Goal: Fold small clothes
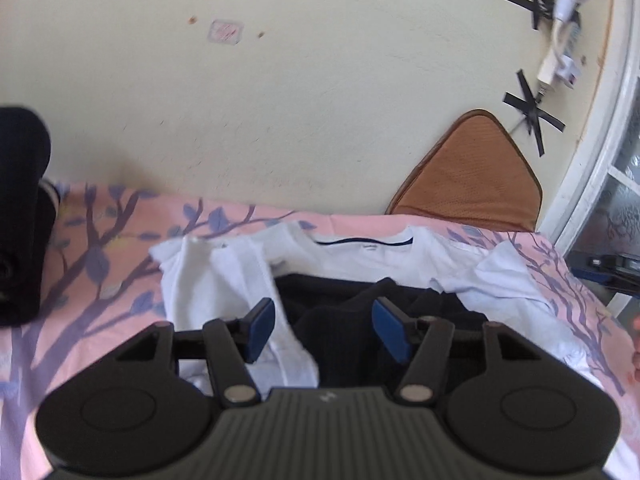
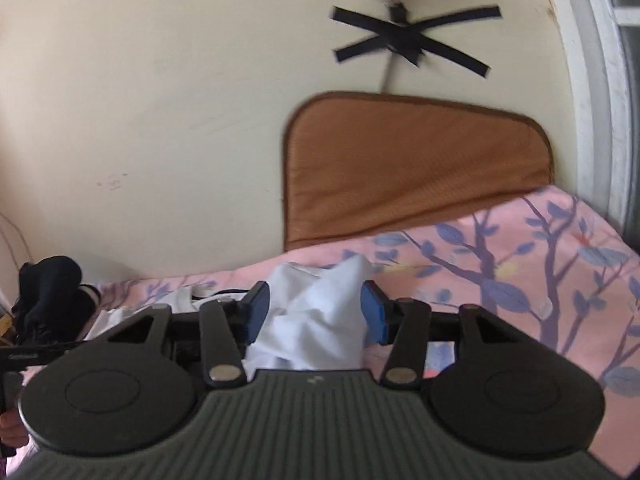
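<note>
Shirt [image 2: 316, 312] cloth, white, is bunched up btwn the blue pads [image 2: 256, 312] of the right claw [image 2: 316, 314], which look pressed onto it w/ a wad sticking up past the tips, prob so that side can be lifted over for a fold. Left claw [image 1: 322, 330] sits w/ fingers apart, nothing in them, over dark clothes [image 1: 360, 304] lying on the shirt's middle, likely free to pin or grab next. Outward: shirt is spread collar toward the wall on the pink bedsheet [image 1: 100, 248], brown cushion [image 2: 400, 168] propped behind, black bundle [image 1: 20, 216] off at the left.
</note>
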{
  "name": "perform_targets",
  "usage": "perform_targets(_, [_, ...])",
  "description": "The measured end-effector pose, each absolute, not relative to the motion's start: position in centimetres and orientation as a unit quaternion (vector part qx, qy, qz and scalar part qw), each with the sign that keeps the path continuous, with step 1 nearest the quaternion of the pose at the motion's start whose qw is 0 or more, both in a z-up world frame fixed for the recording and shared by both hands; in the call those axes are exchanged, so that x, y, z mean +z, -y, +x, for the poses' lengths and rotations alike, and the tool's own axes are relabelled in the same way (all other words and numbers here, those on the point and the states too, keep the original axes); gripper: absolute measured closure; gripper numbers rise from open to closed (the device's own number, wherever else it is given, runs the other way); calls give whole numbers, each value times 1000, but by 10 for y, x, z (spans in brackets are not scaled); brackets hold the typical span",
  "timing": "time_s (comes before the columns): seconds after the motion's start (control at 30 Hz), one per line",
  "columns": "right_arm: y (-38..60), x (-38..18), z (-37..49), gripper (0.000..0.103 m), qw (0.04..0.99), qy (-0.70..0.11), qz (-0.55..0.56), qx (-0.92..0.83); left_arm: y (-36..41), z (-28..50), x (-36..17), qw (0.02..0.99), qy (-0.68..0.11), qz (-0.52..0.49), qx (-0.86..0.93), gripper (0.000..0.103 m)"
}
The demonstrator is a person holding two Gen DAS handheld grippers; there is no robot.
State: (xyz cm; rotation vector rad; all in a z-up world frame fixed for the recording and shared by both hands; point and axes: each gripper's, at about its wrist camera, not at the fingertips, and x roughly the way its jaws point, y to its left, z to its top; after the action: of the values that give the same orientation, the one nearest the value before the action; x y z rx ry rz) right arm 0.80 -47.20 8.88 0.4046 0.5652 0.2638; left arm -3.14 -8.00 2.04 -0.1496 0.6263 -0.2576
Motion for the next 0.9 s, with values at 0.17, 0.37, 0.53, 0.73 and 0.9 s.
perform_targets(0.17, [451, 40, 39, 93, 899, -341, 226, 155, 107, -23, 11, 937, -325, -35, -126, 63])
perform_targets(0.37, [458, 31, 34, 82, 927, -309, 199, 68, 128, -13, -21, 927, -358, 13, -112, 101])
perform_targets(0.53, [462, 70, 5, 62, 954, -245, 169, 40, 111, -26, 1, 934, -338, 5, -117, 97])
perform_targets(0.73, [393, 90, -5, 63, 919, -281, 165, 223, 50, -55, 36, 954, -283, -60, -80, 96])
perform_targets(0.9, [320, 55, 28, 47, 897, -339, 159, 233, 18, -50, 22, 943, -309, -116, -50, 96])
